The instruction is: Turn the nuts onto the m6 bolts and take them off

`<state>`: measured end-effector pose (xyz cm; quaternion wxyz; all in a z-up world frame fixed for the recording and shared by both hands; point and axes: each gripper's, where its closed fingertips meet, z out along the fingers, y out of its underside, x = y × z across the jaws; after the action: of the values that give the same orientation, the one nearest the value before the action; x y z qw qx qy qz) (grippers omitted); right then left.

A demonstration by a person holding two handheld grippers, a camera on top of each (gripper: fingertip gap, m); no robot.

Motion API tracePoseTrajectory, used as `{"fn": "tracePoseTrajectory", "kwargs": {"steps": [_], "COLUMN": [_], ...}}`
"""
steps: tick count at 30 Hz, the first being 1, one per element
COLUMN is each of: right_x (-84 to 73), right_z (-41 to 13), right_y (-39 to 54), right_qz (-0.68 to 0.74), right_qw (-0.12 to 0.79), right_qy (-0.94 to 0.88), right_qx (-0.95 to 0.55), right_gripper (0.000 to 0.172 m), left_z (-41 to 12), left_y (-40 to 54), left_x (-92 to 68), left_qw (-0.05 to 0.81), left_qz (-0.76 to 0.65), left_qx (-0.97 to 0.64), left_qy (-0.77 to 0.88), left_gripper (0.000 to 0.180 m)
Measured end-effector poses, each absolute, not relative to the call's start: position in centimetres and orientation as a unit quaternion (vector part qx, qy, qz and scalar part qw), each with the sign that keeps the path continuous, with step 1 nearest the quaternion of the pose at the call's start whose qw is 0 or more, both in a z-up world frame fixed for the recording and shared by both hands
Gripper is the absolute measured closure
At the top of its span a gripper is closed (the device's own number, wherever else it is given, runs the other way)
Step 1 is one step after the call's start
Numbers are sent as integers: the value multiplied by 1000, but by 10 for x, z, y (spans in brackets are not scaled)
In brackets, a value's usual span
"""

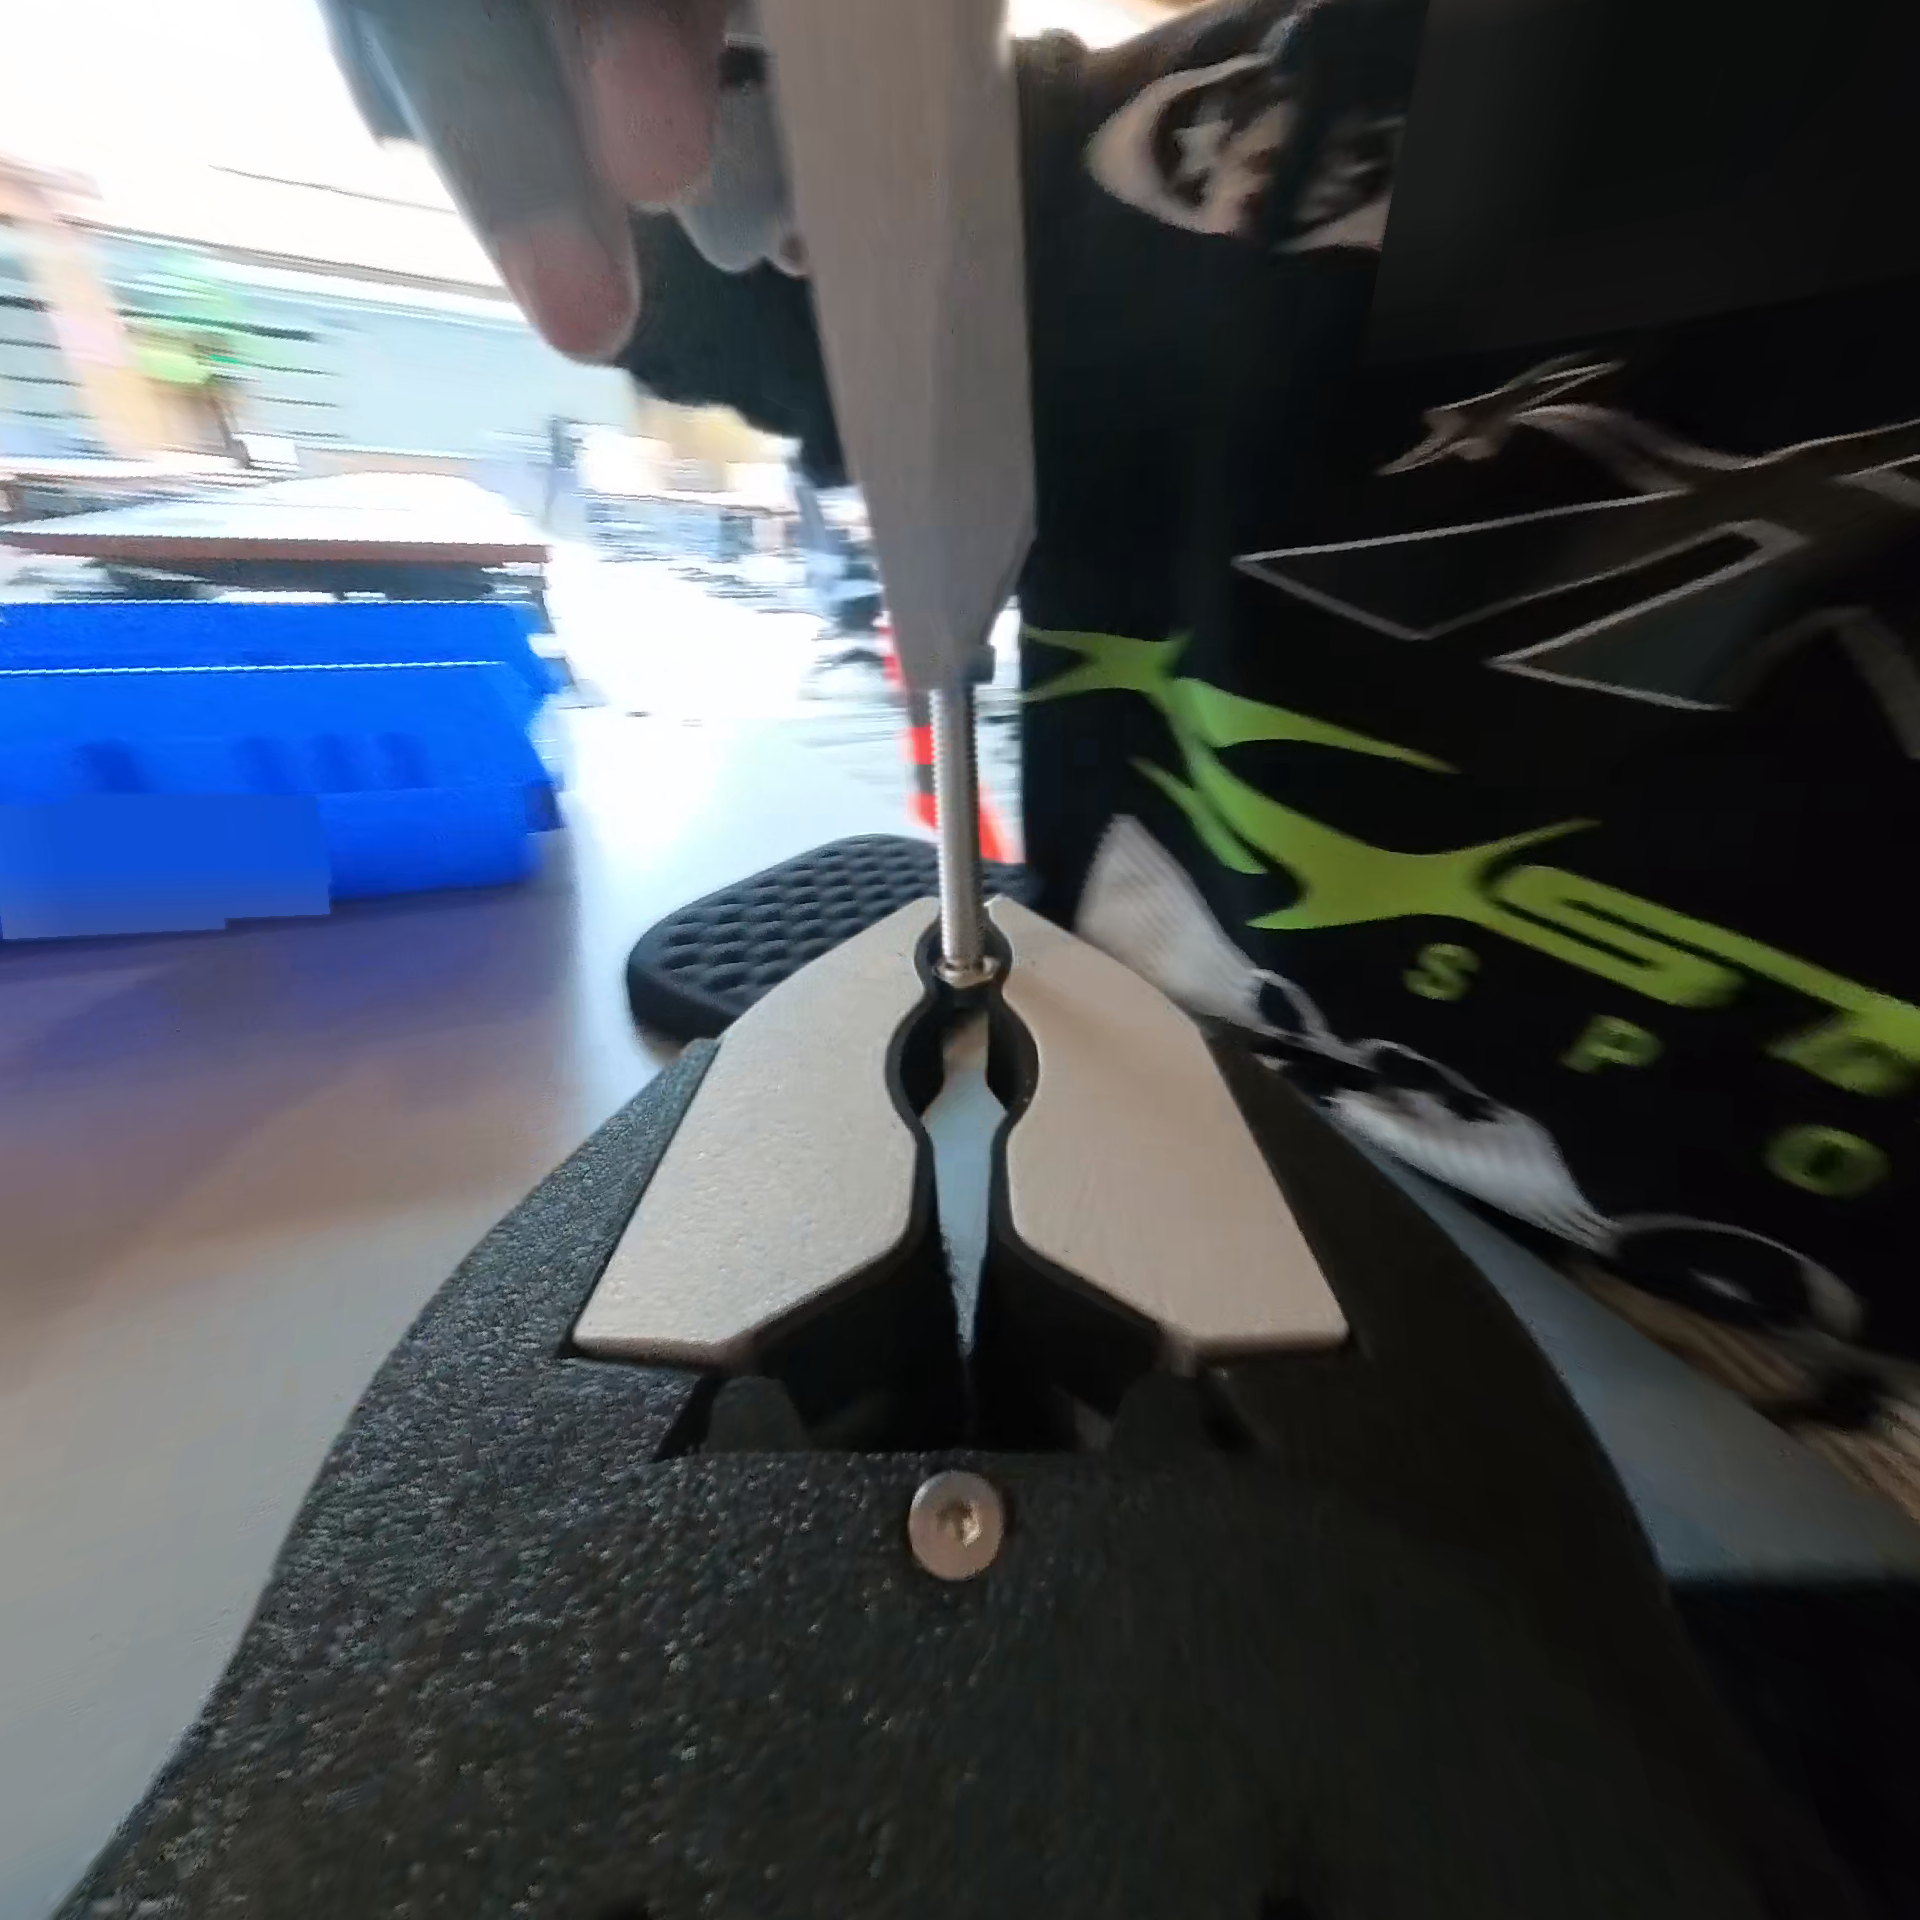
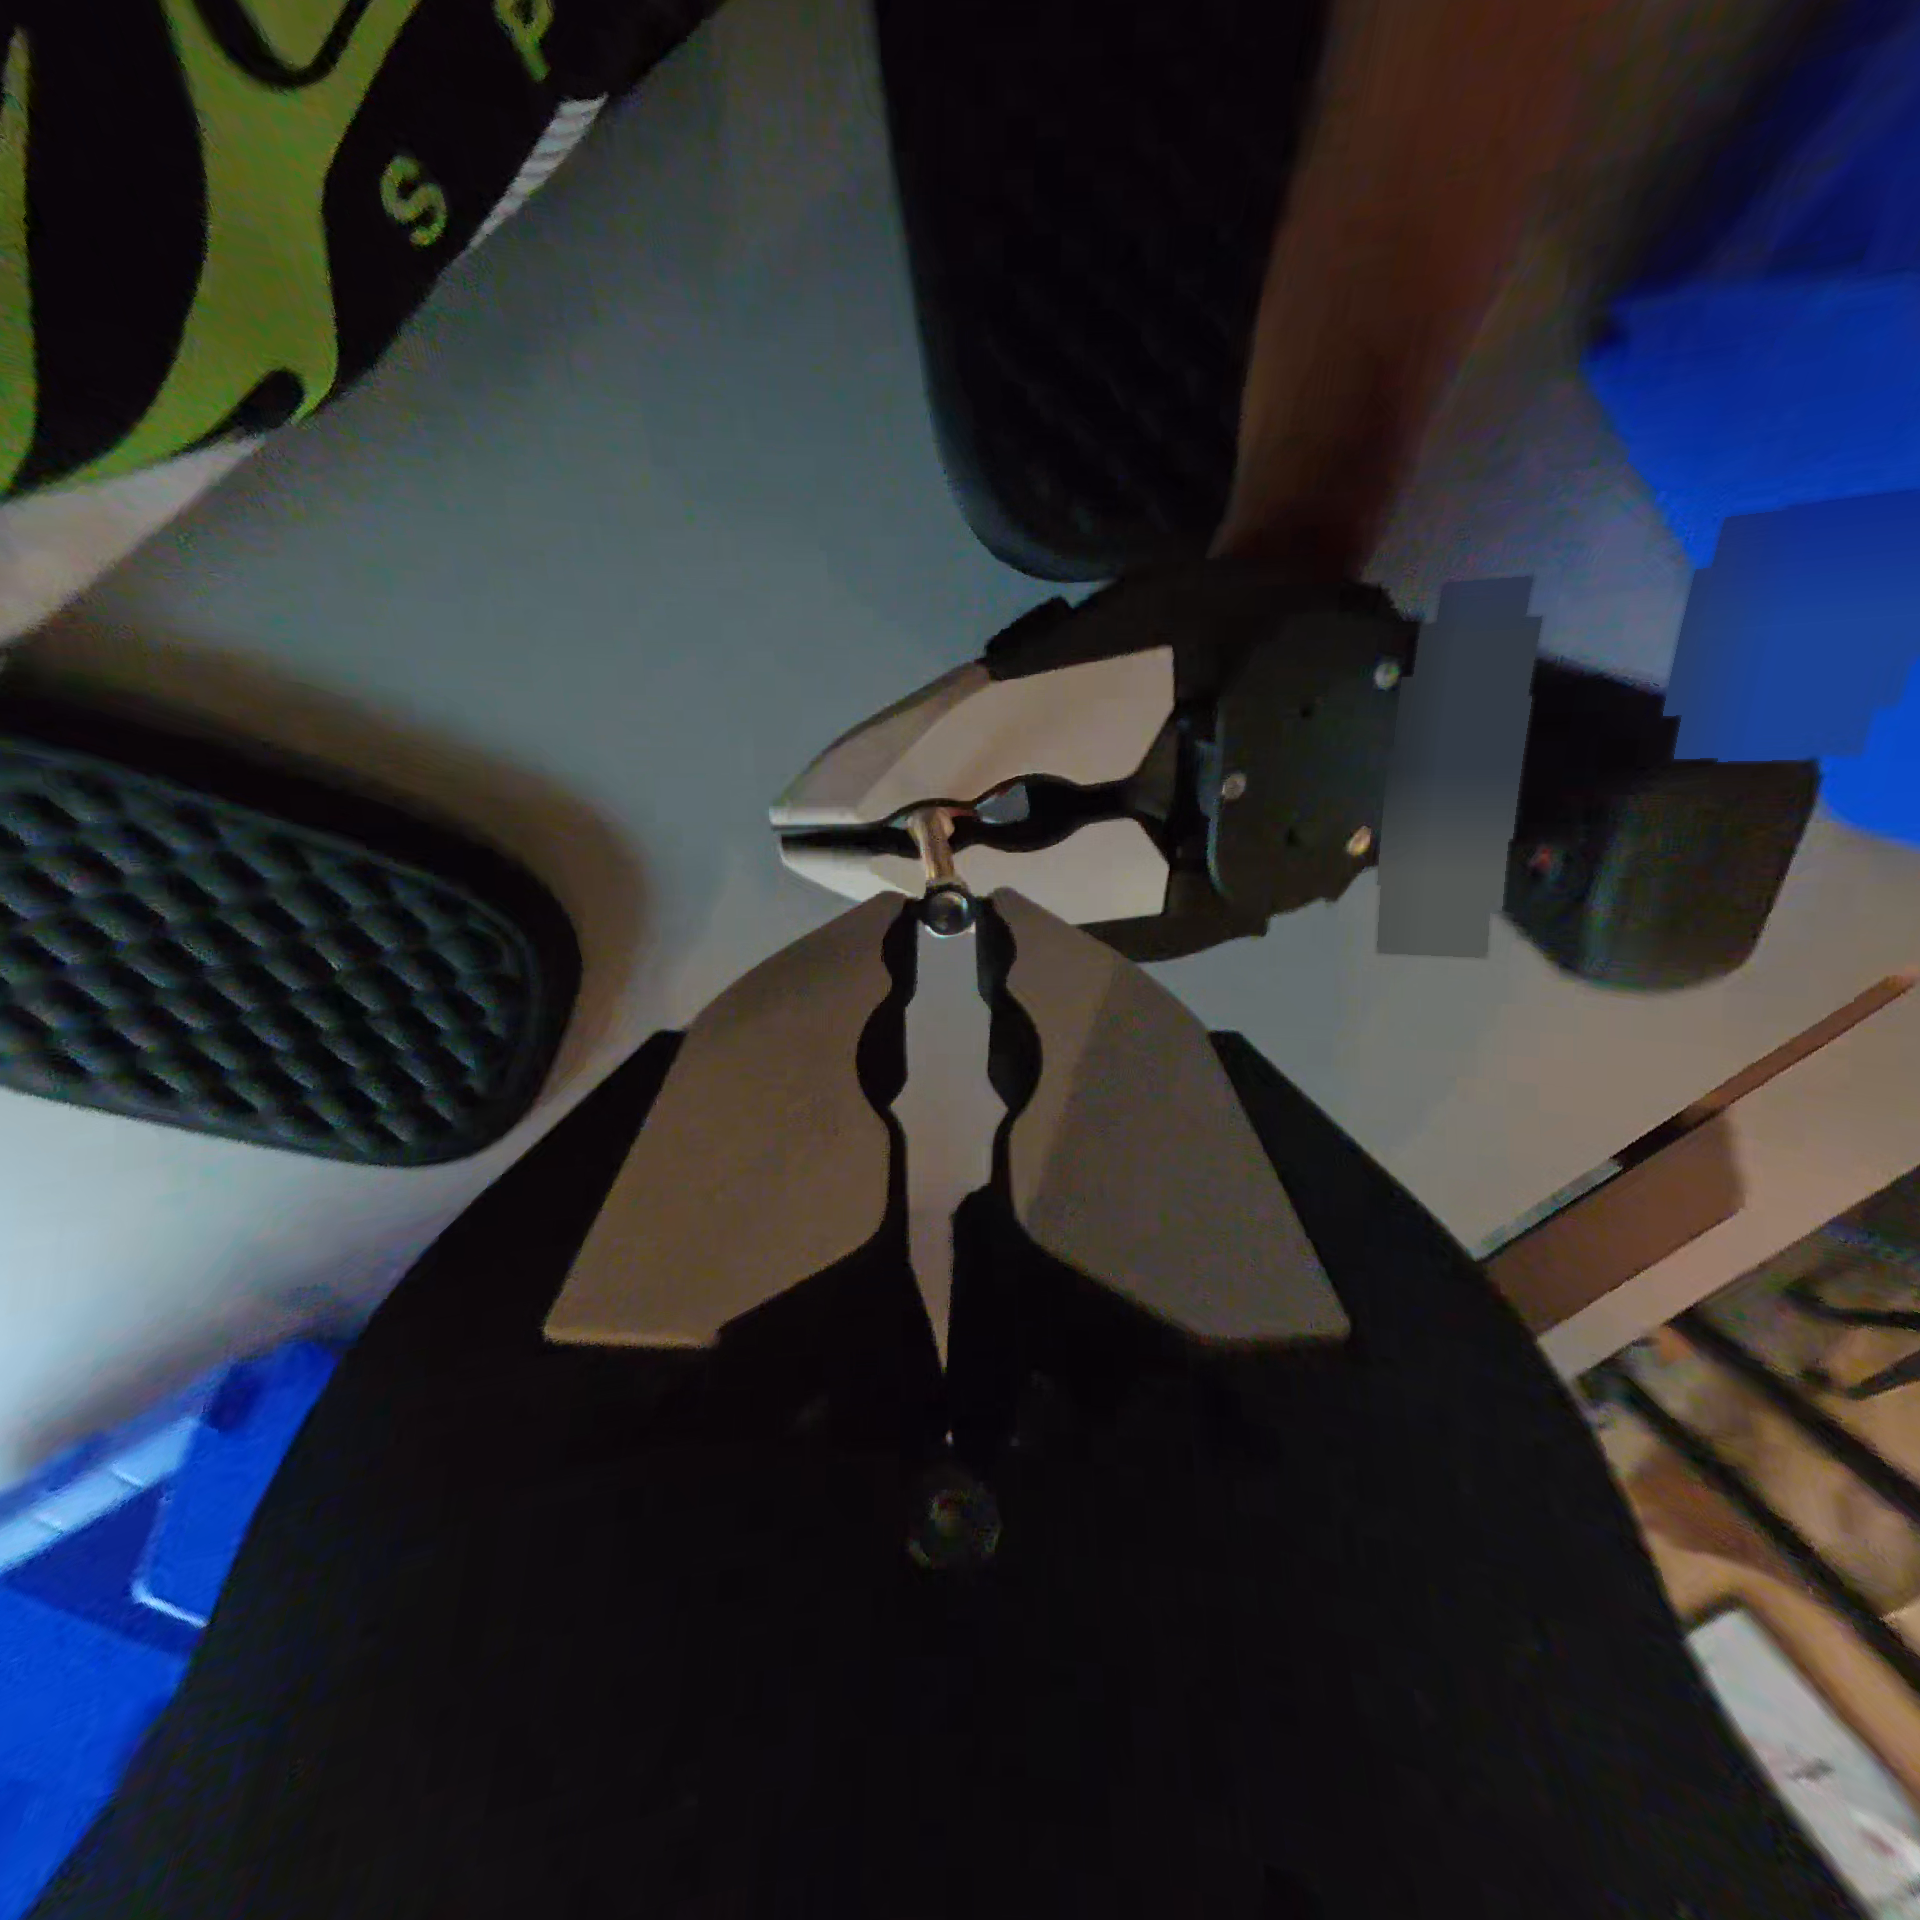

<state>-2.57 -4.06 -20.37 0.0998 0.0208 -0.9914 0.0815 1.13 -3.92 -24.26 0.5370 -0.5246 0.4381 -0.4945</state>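
A silver threaded bolt (image 1: 958, 810) spans the two grippers above the pale table (image 1: 312, 1195). My left gripper (image 1: 964, 914) is shut, and a small silver nut (image 1: 966, 970) on the bolt's lower end sits clamped in the notch of its fingers. My right gripper (image 2: 945, 902) is shut on the bolt's round head (image 2: 945, 914) at its fingertips. In the left wrist view the right gripper (image 1: 940, 644) comes down from above onto the bolt's top. In the right wrist view the left gripper (image 2: 787, 823) reaches in from the right, closed around the bolt's shaft (image 2: 928, 831).
A black perforated mat (image 1: 790, 925) lies just behind the left gripper; two such mats show in the right wrist view (image 2: 260, 956) (image 2: 1081, 291). Blue bins (image 1: 260, 748) stand at the left. A person's black shirt with green print (image 1: 1455, 727) fills the right. A brown block (image 2: 1621, 1216) lies near the table edge. Spacing between my two grippers at the tips: around 5 cm.
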Motion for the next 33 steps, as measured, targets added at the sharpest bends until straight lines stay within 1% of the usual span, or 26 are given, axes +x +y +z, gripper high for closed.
{"fn": "tracePoseTrajectory", "kwargs": {"steps": [5,12,13,15,16,17,18,19,22,24,28,33], "right_x": [-26,-23,-21,-21,-24,-29,-31,-35,-45,-45,-41,-31], "right_z": [-202,-199,-199,-199,-197,-193,-187,-181,-166,-164,-173,-192], "right_y": [-49,-67,-68,-65,-62,-58,-54,-48,-27,-17,-12,-22], "right_qz": [76,92,89,80,75,79,89,103,147,175,204,186], "right_qw": [110,111,106,95,97,107,113,118,140,149,150,136], "right_qy": [-983,-964,-964,-971,-977,-982,-986,-987,-970,-949,-917,-921], "right_qx": [129,221,227,204,174,135,89,32,-134,-216,-309,-314], "right_gripper": [162,162,162,161,161,153,139,134,133,137,143,139], "left_z": [-239,-234,-234,-235,-233,-230,-225,-221,-214,-217,-232,-243], "left_y": [-60,-92,-93,-90,-87,-80,-71,-58,-17,-4,1,0], "left_x": [9,5,6,10,10,11,10,9,-5,-18,-22,-13], "left_qw": [462,304,294,312,335,371,413,465,613,666,688,680], "left_qz": [-581,-702,-706,-693,-683,-669,-651,-620,-481,-390,-274,-247], "left_qx": [-475,-398,-393,-398,-404,-414,-427,-450,-528,-568,-619,-633], "left_qy": [473,507,510,514,508,493,473,443,338,286,261,277], "left_gripper": [178,178,178,178,178,178,178,178,178,178,177,177]}}
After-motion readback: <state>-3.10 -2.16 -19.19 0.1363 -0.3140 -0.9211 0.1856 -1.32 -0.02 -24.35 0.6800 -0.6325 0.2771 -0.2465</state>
